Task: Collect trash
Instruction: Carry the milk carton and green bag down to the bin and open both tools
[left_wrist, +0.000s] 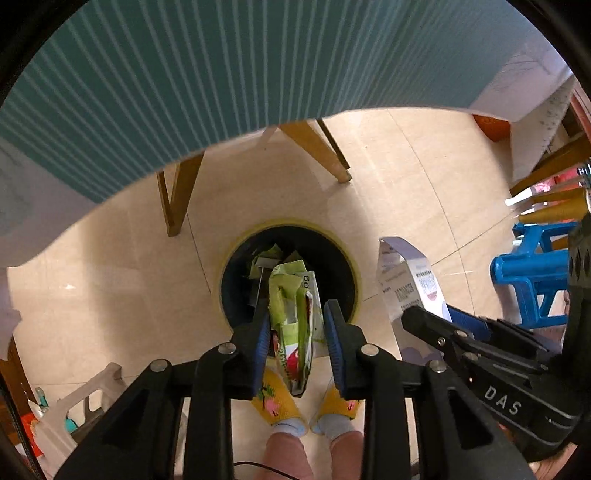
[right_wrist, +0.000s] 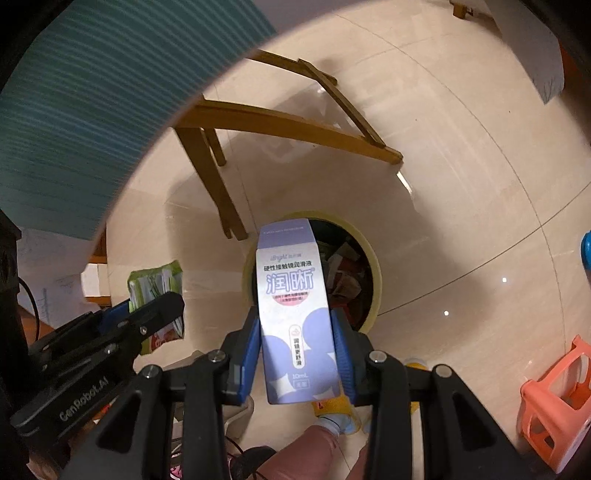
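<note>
Item one: my left claw (left_wrist: 297, 325), jaws partly closed, the green snack wrapper (left_wrist: 293, 325) hanging between the pads; the left pad looks in contact, the right pad may stand slightly off it, so I judge the hold loose. Item two: my right claw (right_wrist: 295, 354), jaws closed on both sides of the purple-and-white carton (right_wrist: 293, 306), held upright. Item three: the bin (left_wrist: 290, 275), yellow-rimmed, dark inside, on the floor directly below both claws and already holding scraps. Risks, as I judge them: the light wrapper could drift or catch the rim and land on the tiles; the carton sits toward the bin's near left edge in the right view and could tip off the rim if let go there; the two claws hang near each other and could knock together. Surroundings: a wooden chair leg (left_wrist: 177, 199) just beside the bin, the teal-covered desk (left_wrist: 147, 92) overhead, a blue stool (left_wrist: 532, 273), a pink stool (right_wrist: 557, 402), my own yellow slippers (left_wrist: 275, 398) close to the bin.
</note>
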